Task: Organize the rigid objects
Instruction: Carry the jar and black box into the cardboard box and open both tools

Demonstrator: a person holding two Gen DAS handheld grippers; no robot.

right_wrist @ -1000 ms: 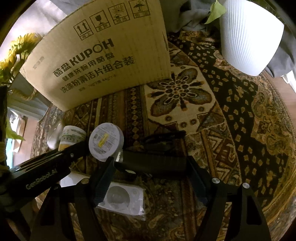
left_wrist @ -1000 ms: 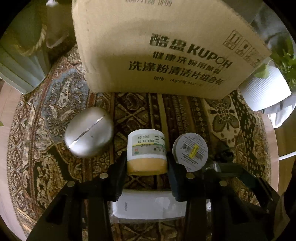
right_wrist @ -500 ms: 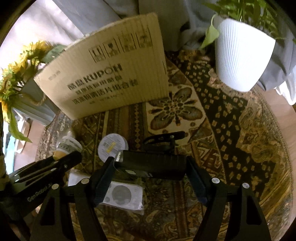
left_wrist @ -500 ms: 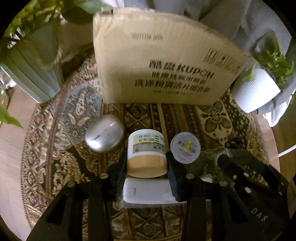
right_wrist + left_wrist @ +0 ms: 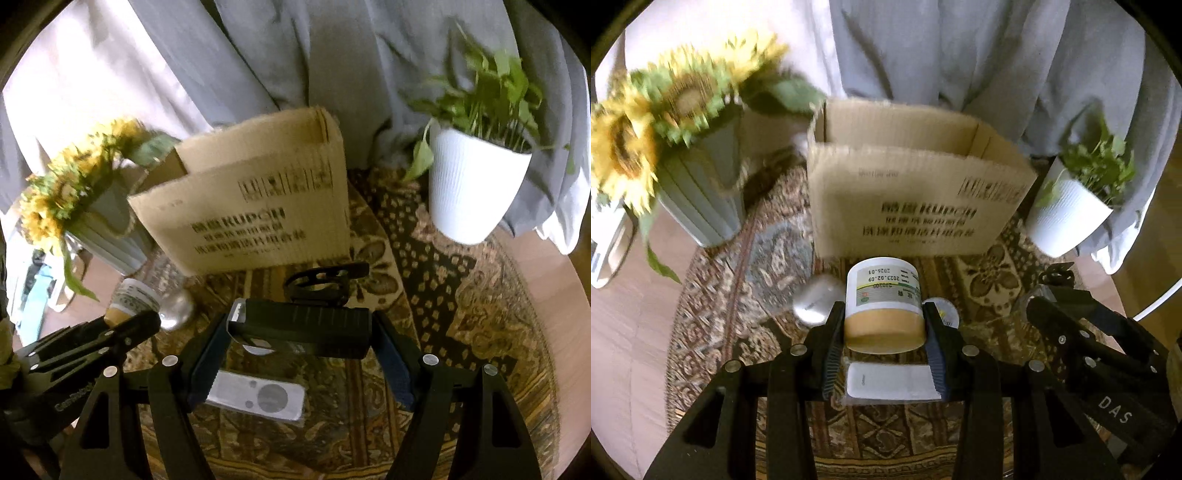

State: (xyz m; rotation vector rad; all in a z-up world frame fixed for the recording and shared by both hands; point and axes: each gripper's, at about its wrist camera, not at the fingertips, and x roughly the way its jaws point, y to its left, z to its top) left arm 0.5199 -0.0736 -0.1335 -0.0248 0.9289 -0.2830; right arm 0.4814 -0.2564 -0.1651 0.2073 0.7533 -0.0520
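My left gripper is shut on a white-labelled jar with a tan base and holds it up above the rug. My right gripper is shut on a black ribbed flashlight, held crosswise in the air. An open cardboard box stands ahead on the rug; it also shows in the right wrist view. A silver egg-shaped object, a round white lid and a flat white remote lie on the rug below. A black strap clip lies before the box.
A patterned round rug covers the floor. A sunflower vase stands left of the box, a white plant pot right of it. Grey curtains hang behind. The right gripper shows in the left wrist view.
Both grippers have risen and pulled back with the jar and the flashlight. The box's open top, the curtains and the plants have come into view.
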